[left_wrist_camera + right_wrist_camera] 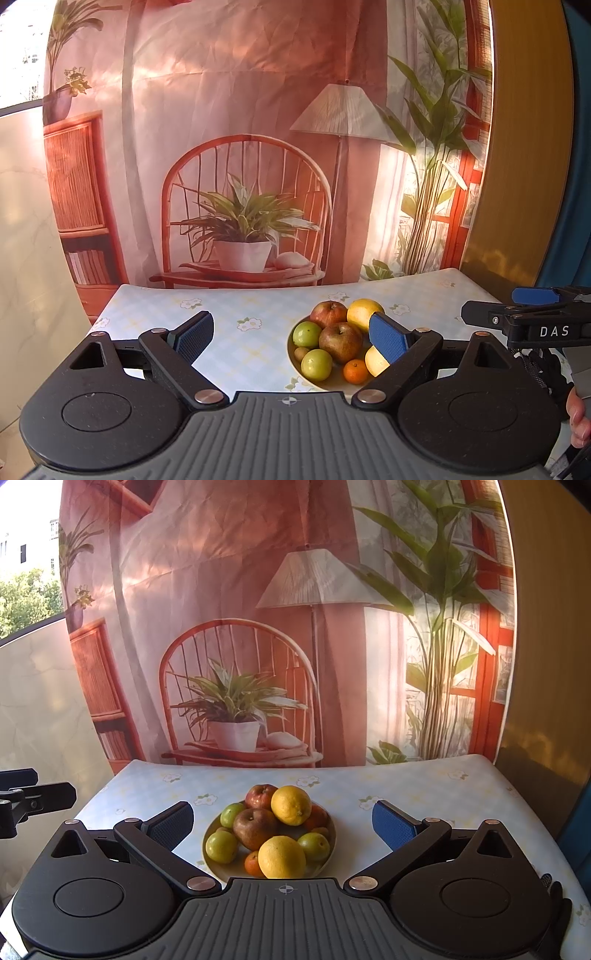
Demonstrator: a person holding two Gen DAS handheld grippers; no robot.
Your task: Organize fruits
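A shallow bowl [212, 864] heaped with fruit sits on the flowered tablecloth. It holds two yellow lemons [291, 805], two red-brown apples [255, 828], green round fruits [221, 846] and small oranges [253, 862]. In the left wrist view the same bowl [295, 365] lies right of centre, with an apple [340, 342] in its middle. My left gripper [291, 336] hovers open before it, its right finger covering part of a lemon. My right gripper [282, 825] hangs open with the bowl framed between its fingers, touching nothing.
The tablecloth [424, 797] stretches bare to the right and behind the bowl. A printed backdrop of a chair and plants [236, 701] hangs along the table's far edge. The other gripper [532, 325] shows at the right edge of the left wrist view.
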